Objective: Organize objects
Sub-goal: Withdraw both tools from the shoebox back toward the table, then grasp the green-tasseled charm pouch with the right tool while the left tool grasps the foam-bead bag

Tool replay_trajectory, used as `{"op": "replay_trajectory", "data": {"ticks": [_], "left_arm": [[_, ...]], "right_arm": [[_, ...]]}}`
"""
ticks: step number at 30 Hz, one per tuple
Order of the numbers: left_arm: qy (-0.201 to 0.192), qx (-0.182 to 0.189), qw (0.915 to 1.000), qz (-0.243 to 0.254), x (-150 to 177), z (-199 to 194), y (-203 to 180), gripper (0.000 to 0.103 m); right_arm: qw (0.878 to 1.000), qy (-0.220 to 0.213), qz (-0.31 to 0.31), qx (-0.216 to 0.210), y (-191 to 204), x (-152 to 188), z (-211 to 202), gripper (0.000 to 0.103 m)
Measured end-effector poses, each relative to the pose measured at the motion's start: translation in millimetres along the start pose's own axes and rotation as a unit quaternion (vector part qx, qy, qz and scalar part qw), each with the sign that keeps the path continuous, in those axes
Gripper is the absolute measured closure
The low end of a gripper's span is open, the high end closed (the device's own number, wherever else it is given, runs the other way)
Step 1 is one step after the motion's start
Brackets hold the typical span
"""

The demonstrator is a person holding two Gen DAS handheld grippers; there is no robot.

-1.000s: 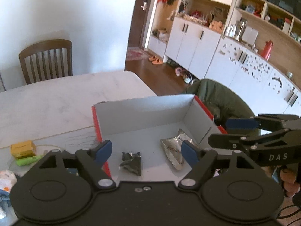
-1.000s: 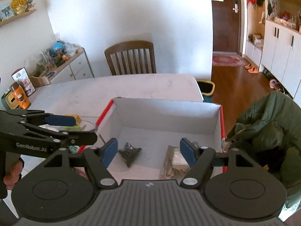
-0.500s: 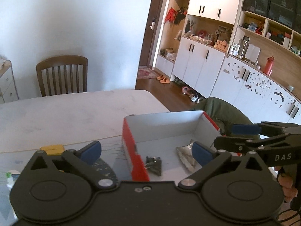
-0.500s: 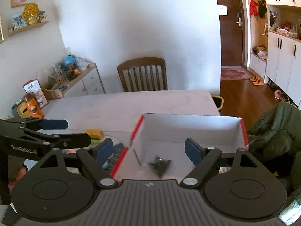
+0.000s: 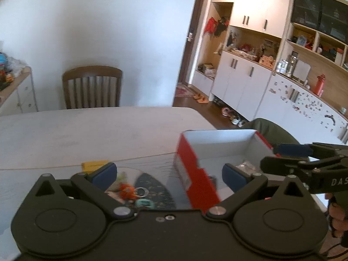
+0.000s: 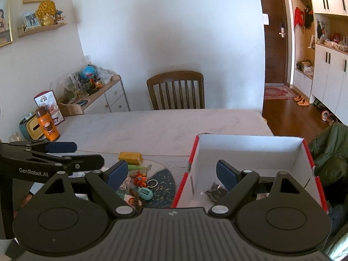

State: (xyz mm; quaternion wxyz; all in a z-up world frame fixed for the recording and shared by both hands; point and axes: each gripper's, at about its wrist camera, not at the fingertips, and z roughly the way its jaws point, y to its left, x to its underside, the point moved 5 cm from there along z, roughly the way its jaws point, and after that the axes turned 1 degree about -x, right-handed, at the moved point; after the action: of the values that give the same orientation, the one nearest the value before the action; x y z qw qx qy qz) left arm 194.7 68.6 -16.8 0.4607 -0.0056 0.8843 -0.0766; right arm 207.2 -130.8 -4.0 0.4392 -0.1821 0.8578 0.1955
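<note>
A red-and-white cardboard box (image 6: 250, 150) stands open on the table, right of centre. A dark crumpled wrapper (image 6: 215, 192) lies inside it, and a silver packet (image 5: 246, 165) shows in the left wrist view. Left of the box, a dark mat (image 6: 165, 184) carries small items: an orange toy (image 6: 140, 177), a teal keychain (image 6: 145, 193), a yellow box (image 6: 130, 157) and a green tube (image 6: 134, 167). My right gripper (image 6: 171, 173) is open, straddling the box's left wall. My left gripper (image 5: 169, 173) is open above the mat and the box's red wall (image 5: 193, 174). Both hold nothing.
A wooden chair (image 6: 176, 91) stands at the table's far side. An orange bottle (image 6: 46, 126) and a tissue box sit at the table's left end near a cluttered sideboard (image 6: 104, 95). A green jacket (image 6: 330, 154) hangs right of the box. Bare tabletop (image 6: 163, 128) stretches behind the items.
Both grippers have pulled back and shifted left from over the box. The box now sits to the right, and the small items on the mat have come into view. Both stay open.
</note>
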Motion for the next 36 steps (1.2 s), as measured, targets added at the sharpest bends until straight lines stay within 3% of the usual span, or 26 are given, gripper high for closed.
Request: {"op": "replay_trajectory", "data": {"ticks": [8, 12, 22, 36], "left_arm": [[0.016, -0.042, 0.9987, -0.022, 24, -4, 59, 0.000], [0.024, -0.065, 0.9975, -0.009, 42, -1, 88, 0.000], [0.064, -0.098, 0.9929, -0.020, 76, 12, 148, 0.000], [0.113, -0.102, 0.9880, -0.027, 114, 42, 194, 0.001]], "right_arm": [[1.000, 0.027, -0.008, 0.011, 34, 18, 28, 0.014], [0.999, 0.046, -0.012, 0.011, 49, 32, 43, 0.014], [0.995, 0.095, -0.014, 0.012, 86, 56, 84, 0.014], [0.990, 0.139, -0.023, 0.021, 114, 76, 135, 0.014]]}}
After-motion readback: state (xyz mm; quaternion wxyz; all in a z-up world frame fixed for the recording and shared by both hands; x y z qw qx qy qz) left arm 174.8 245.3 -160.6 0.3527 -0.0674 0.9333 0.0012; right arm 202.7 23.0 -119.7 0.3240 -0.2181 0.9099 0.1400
